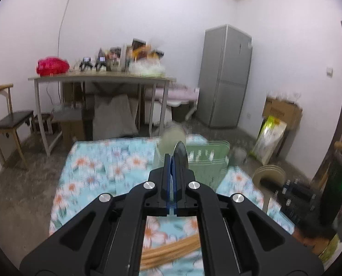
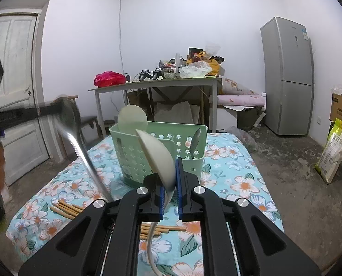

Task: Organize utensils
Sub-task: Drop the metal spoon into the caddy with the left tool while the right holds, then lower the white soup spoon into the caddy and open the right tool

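Observation:
My left gripper [image 1: 173, 161] is shut on a metal spoon [image 1: 181, 155], held edge-on above the floral table. The same spoon [image 2: 79, 147] shows blurred at the left of the right wrist view. My right gripper [image 2: 169, 172] is shut on a pale plastic ladle [image 2: 158, 158], its handle trailing down under the jaws. A green utensil basket [image 2: 134, 156] stands just beyond, holding a pale round spatula [image 2: 131, 119] and a metal spoon [image 2: 195, 141]. The basket [image 1: 207, 158] is blurred in the left view. Wooden chopsticks [image 2: 67, 208] lie on the cloth.
The floral tablecloth [image 2: 240, 184] covers the small table. Behind stand a cluttered grey table [image 2: 157, 84], a grey fridge [image 2: 288, 76], a chair [image 1: 7, 119] and a door [image 2: 14, 92]. A bag [image 2: 334, 151] and boxes sit at the right wall.

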The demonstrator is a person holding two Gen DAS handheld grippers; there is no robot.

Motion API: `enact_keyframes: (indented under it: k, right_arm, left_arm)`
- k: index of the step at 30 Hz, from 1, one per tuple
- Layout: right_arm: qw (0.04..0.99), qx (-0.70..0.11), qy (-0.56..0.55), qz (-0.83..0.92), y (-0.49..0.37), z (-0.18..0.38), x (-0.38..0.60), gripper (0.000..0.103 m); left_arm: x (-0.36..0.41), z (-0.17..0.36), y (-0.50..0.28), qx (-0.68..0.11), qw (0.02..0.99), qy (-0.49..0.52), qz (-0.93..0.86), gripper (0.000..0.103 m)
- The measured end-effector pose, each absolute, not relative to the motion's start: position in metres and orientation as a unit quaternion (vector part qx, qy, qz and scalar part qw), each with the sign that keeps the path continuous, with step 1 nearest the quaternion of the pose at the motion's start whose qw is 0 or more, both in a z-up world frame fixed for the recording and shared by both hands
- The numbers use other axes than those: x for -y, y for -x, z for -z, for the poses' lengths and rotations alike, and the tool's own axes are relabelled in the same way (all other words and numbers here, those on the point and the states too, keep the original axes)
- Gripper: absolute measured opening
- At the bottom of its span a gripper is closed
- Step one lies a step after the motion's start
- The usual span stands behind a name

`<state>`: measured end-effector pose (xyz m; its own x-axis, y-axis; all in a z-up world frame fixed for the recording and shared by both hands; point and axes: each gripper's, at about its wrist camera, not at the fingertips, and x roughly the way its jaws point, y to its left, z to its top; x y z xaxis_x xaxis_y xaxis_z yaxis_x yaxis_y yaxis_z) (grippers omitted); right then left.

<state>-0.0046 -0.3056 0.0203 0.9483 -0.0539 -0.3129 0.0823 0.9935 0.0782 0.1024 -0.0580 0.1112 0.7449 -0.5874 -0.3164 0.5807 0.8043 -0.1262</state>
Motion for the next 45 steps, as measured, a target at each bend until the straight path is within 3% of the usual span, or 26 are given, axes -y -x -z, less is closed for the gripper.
enact_keyframes:
  k: [11,19,24,27,29,38,45]
  right_arm:
    - [0.986,-0.159,-0.045,0.033,0.005,-0.021,0.306,0.008]
    - [0.984,-0.165,-0.051,0.033,0.001,-0.017,0.311,0.008]
    - [0.984,-0.166,-0.051,0.032,0.0,-0.016,0.309,0.009]
    - [0.984,-0.167,-0.051,0.034,-0.001,-0.016,0.31,0.008]
    - [0.984,-0.168,-0.053,0.035,-0.001,-0.016,0.31,0.009]
    - [0.984,-0.158,-0.074,0.031,-0.002,-0.023,0.319,0.008]
    - [0.991,-0.092,-0.099,0.019,-0.009,-0.068,0.349,0.009]
  left_arm:
    - [0.076,-0.176,-0.115,-0.019,0.964,-0.026,0.264,0.0]
    - [0.126,-0.147,-0.135,-0.003,0.967,-0.132,0.22,0.0]
    - [0.148,-0.114,-0.155,-0.053,0.959,-0.164,0.227,0.001]
    - [0.145,-0.106,-0.166,-0.092,0.954,-0.125,0.256,0.008]
    - [0.139,-0.105,-0.171,-0.105,0.953,-0.096,0.267,0.028]
    - [0.105,-0.105,-0.178,-0.125,0.948,-0.003,0.293,0.049]
    - [0.079,-0.098,-0.157,-0.143,0.946,0.018,0.289,0.067]
